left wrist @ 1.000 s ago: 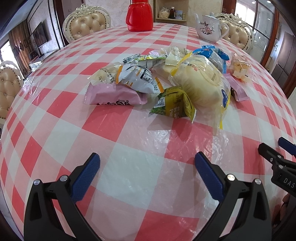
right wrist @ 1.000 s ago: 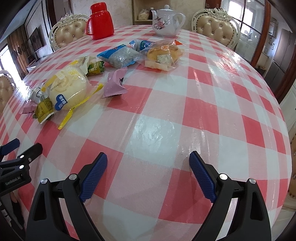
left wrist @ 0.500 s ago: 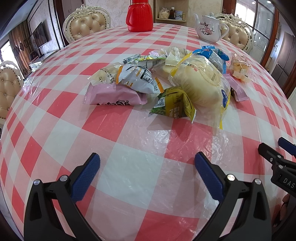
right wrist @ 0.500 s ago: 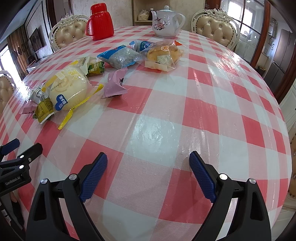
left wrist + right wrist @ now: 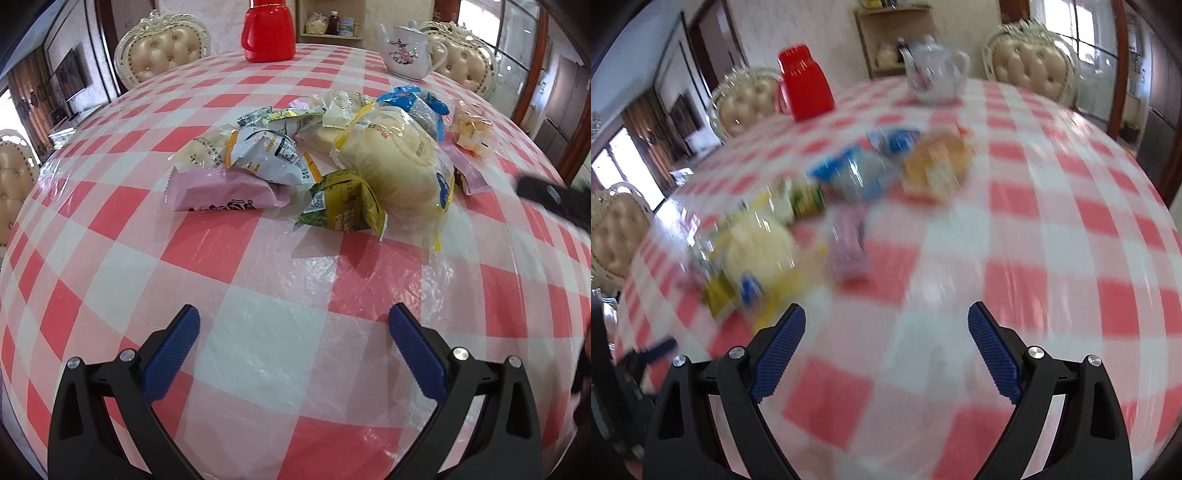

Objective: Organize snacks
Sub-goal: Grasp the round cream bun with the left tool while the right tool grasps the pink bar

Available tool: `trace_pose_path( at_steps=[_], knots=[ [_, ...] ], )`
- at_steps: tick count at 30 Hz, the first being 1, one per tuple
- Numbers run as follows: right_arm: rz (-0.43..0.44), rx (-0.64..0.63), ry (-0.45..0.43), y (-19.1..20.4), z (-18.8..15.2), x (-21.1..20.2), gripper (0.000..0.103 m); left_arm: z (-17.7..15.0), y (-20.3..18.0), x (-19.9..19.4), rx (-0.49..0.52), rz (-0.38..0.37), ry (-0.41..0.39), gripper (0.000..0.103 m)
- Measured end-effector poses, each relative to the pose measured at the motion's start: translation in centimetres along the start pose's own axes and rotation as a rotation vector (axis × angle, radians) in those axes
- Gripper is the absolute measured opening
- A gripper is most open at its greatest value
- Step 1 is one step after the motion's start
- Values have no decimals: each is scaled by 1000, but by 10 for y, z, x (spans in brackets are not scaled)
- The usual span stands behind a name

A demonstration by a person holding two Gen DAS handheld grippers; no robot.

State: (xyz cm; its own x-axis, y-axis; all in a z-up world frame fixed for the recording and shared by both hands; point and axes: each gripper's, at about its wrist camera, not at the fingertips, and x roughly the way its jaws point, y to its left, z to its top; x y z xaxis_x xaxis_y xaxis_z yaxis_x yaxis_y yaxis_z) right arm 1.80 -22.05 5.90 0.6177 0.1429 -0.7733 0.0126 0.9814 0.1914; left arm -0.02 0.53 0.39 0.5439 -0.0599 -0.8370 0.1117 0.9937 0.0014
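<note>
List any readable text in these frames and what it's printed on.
"Pea": on the yellow-green packet; the characters beside it are unclear.
Pink packet: dark print along the lower edge, cut off, unreadable.
White and orange packet: fine print and barcode, too small.
Big bread bag: red characters and blue label, too small.
Right wrist view: motion-blurred, nothing readable.

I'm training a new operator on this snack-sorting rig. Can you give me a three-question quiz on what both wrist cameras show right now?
1. True or false: the left gripper is shut on the pink packet.
2. Which stands at the table's far edge? A) red jug and teapot B) a basket C) a plate
3. Fill in: the right wrist view is ____, so packet labels cannot be read there.

Key: 1 false, its jaws stand open and empty, like the right gripper; 2 A; 3 blurred.
</note>
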Motion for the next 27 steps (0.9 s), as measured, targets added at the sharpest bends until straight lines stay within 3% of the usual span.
trace_pose_path(
  at_steps=[2, 4, 11, 14, 15, 20, 24, 27],
  knots=[
    [-33, -46, 3, 9, 13, 16, 85, -1, 10, -4, -61, -15, -27, 102],
    [-70, -61, 16, 12, 24, 35, 73, -2, 23, -13, -123, -46, -72, 102],
    [-61, -109, 98, 20, 36, 80, 56, 17, 17, -38, -140, -94, -177, 102],
    [-77, -170, 91, 26, 29, 78, 52, 42, -6, -37, -72, -106, -174, 102],
    [-59, -196, 80, 27, 25, 74, 36, 50, -15, -34, -42, -105, -167, 102],
    [-64, -193, 37, 4, 12, 53, 34, 82, -67, 5, 222, -116, -120, 102],
    [23, -78, -47, -33, 7, 20, 33, 92, -91, 25, 354, -86, -114, 102],
    [44, -59, -51, -37, 2, 17, 33, 91, -109, 42, 452, -50, -83, 102]
  ],
)
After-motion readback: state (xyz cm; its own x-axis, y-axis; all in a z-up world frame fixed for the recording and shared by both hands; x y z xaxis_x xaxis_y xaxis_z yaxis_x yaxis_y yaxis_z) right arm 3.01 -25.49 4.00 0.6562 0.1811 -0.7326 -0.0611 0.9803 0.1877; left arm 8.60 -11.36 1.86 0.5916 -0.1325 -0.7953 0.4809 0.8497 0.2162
